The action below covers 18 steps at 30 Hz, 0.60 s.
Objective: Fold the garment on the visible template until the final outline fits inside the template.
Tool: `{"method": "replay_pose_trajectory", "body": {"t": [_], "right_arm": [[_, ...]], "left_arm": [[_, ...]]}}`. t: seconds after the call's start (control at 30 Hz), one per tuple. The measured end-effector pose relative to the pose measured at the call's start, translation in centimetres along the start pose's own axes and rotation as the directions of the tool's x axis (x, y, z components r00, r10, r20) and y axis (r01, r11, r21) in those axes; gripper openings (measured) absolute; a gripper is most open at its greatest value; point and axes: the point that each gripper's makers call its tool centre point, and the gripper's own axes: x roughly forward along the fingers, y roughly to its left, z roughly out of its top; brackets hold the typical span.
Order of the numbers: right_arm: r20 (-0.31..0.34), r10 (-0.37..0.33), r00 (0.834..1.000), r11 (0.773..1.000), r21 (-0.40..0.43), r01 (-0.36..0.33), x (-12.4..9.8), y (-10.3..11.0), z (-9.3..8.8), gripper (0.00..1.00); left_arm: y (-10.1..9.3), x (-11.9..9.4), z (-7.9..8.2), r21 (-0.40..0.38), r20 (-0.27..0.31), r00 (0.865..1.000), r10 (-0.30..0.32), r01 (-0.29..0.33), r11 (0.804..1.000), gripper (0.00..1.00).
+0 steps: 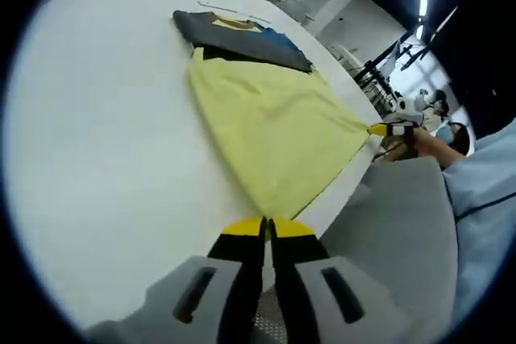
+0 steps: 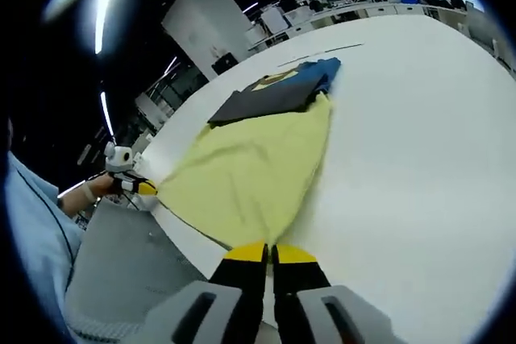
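Observation:
A yellow garment [image 1: 270, 122] lies spread on the white table [image 1: 105, 142], with a dark grey band [image 1: 242, 38] and a blue part [image 1: 278, 36] at its far end. My left gripper [image 1: 268, 230] is shut on the near corner of the yellow cloth at the table edge. The right gripper [image 1: 389, 129] holds the other near corner, off to the right. In the right gripper view the same yellow garment [image 2: 250, 167] runs away from my right gripper [image 2: 268, 254], which is shut on its hem. The left gripper [image 2: 139, 187] pinches the far corner at left.
A thin dark line [image 2: 322, 51] is marked on the table beyond the garment. The table edge [image 2: 189, 235] runs just under both held corners. A person's pale blue sleeve [image 1: 484, 199] and grey lap [image 1: 395, 231] are beside it. Desks and equipment stand in the background.

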Motion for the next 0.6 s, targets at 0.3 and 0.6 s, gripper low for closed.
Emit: {"method": "replay_pose_trajectory", "body": {"t": [0.3,0.6], "right_arm": [[0.001,0.014,1.000,0.997,0.072,-0.014,-2.1,1.3,-1.5,0.00],[0.012,0.029,1.000,0.994,0.109,-0.030,-3.7,2.8,-2.3,0.00]], "left_arm": [[-3.4,-2.1,-0.7,-0.116,0.038,0.995,-0.089,0.093,0.989,0.00],[-5.2,-4.2,-1.5,-0.128,0.039,0.995,-0.089,0.093,0.987,0.00]]}}
